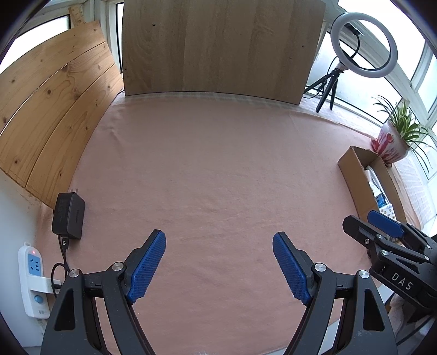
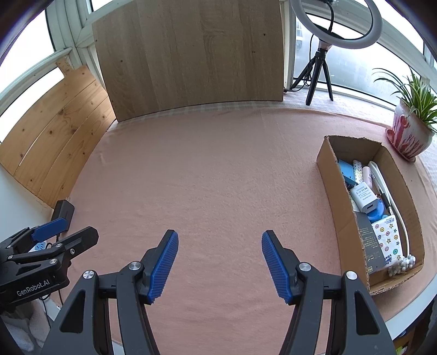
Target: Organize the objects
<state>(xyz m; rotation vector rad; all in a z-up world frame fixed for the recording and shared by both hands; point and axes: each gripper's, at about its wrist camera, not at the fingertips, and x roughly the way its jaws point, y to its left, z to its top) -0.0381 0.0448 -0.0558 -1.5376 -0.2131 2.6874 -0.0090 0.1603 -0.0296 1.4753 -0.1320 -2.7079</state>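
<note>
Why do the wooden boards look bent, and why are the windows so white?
In both wrist views the fisheye lens bows straight edges, so the upright wooden board curves and the corners go dark. In the right wrist view daylight blows out the windows behind the ring light; the pink cloth stays evenly lit and sharp.

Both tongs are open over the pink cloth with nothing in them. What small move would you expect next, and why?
Probably none toward the box: the cardboard box already holds the small items, and the cloth between both tongs is bare. The only loose thing is the black adapter, still plugged into the power strip. I would guess the left tongs drift toward it, or both simply withdraw.
</note>
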